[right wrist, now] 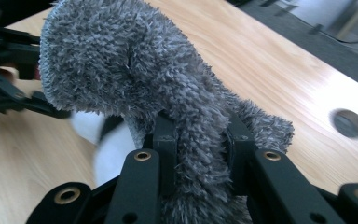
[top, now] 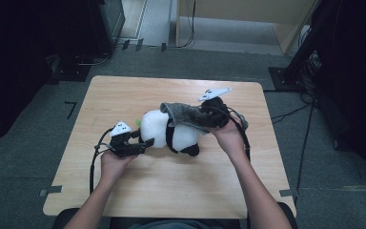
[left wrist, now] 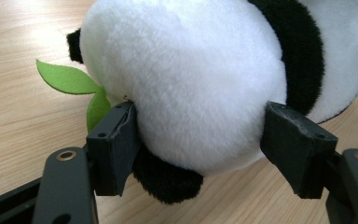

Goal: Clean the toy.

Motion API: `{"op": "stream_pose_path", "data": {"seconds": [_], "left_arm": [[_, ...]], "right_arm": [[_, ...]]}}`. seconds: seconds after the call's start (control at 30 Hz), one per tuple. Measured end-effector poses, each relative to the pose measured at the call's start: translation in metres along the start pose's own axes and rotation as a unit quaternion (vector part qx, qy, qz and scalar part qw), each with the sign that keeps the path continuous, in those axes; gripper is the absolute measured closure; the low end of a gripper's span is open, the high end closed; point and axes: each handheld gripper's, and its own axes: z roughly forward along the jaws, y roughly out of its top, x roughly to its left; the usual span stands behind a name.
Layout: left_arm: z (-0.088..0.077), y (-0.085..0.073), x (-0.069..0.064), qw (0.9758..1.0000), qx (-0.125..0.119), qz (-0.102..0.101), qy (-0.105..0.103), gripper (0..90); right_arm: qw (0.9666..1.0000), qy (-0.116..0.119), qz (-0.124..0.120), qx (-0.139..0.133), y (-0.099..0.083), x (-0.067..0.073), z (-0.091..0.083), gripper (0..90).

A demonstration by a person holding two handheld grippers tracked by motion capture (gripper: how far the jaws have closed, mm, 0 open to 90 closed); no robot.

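Left tool (top: 145,141): at the left of the high view, held low over the tabletop, pointing toward the panda's round white end. In the left gripper view its two black jaws stand either side of that white bulge, the pads pressing into the plush (the fur dents a little at each pad), so it is clenched on the panda.

Right tool (top: 208,116): at the right of the high view, above the panda's other end, with the person's hand beneath it. In the right gripper view its jaws are pinched tight on a narrow bunch of the grey cloth, grasping it.

Plush panda (top: 169,131): lies on its side near the middle of the tabletop, between the two tools; white body with a black band and black limbs.

Grey fuzzy cloth (top: 186,114): drapes over the top of the panda, one end spread open toward the left tool, the other end gathered in the right tool. Whether it is a sock or a small garment I cannot tell.

Green leaf (left wrist: 70,80): felt, two-lobed, sticking out from the panda just beside the left tool's jaw.

Tabletop (top: 171,186): light wood, bare in front of the person.
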Motion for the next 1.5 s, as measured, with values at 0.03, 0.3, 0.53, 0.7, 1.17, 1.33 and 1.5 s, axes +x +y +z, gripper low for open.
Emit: {"op": "stream_pose_path", "data": {"seconds": [0.03, 0.3, 0.53, 0.7, 1.17, 1.33, 1.5], "left_arm": [[0.0, 0.0, 0.0, 1.0, -0.001, -0.001, 0.0, 29.1], [0.0, 0.0, -0.001, 1.0, -0.002, 0.003, 0.001, 30.1], [-0.001, 0.001, -0.001, 1.0, -0.002, 0.004, 0.003, 30.1], [-0.001, 0.001, -0.002, 1.0, -0.001, 0.003, 0.004, 30.5], [-0.001, 0.0, -0.001, 1.0, -0.005, 0.004, 0.001, 30.3], [-0.001, 0.0, -0.001, 1.0, -0.007, 0.003, 0.0, 30.1], [-0.001, 0.0, -0.001, 1.0, -0.006, 0.004, 0.0, 30.0]], "right_arm": [[1.0, 0.005, -0.002, 0.002, 0.003, 0.005, 0.006, 72.6], [0.9992, 0.031, -0.022, 0.012, 0.026, 0.036, 0.045, 72.4], [0.9986, 0.034, -0.032, 0.024, 0.041, 0.053, 0.07, 72.0], [0.9979, 0.031, -0.039, 0.042, 0.039, 0.058, 0.084, 72.0], [0.9986, 0.013, -0.033, 0.039, 0.021, 0.045, 0.057, 71.7], [0.9992, 0.007, -0.024, 0.032, 0.009, 0.036, 0.04, 71.8], [0.9994, -0.003, -0.021, 0.029, -0.001, 0.028, 0.021, 71.8]]}}
